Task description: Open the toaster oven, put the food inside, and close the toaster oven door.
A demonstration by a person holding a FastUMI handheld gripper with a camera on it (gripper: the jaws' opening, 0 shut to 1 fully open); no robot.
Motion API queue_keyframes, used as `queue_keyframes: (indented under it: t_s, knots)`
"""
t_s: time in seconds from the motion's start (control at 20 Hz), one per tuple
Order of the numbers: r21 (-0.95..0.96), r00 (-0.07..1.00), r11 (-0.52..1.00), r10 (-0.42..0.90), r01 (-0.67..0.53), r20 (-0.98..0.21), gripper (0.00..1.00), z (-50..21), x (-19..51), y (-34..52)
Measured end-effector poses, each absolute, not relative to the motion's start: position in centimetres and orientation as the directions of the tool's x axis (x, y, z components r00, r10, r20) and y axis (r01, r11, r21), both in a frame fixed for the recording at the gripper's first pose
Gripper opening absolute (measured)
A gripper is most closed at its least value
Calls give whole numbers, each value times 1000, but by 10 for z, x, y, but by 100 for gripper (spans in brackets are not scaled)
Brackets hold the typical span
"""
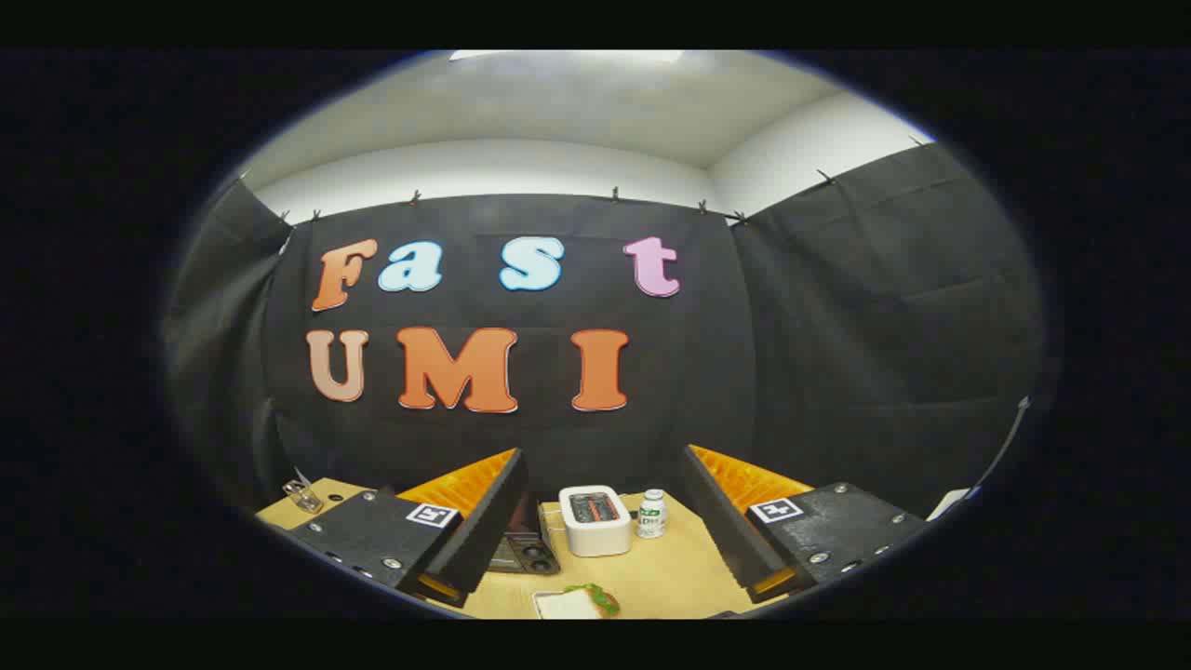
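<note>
My gripper (603,465) is open wide, held above a wooden table (675,577), with nothing between its fingers. Down between the fingers sits a small dark toaster oven (526,551) with knobs on its right side; my left finger (484,521) hides its left part, so I cannot tell how its door stands. In front of it lies the food (595,596), a pale slice with green leaves on a white plate (558,607), close under the gripper.
A white boxy appliance (595,519) with a dark top stands beyond the oven, and a small white bottle (651,514) is just to its right. A metal clip (302,496) lies at the table's far left corner. Black cloth walls close the booth.
</note>
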State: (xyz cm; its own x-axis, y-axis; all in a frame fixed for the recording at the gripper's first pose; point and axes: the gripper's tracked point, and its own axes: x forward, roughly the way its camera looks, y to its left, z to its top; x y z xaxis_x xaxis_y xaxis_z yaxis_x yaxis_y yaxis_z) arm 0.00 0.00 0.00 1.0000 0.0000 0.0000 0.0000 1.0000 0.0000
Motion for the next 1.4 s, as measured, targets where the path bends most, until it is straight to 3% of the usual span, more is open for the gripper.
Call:
queue_keyframes:
  t_s: [0.85,1.4]
  knots:
    - [-25,997,998,48,-49,-54,98,-13,11,16]
    - [48,974,987,162,-156,-157,98,-77,36,118]
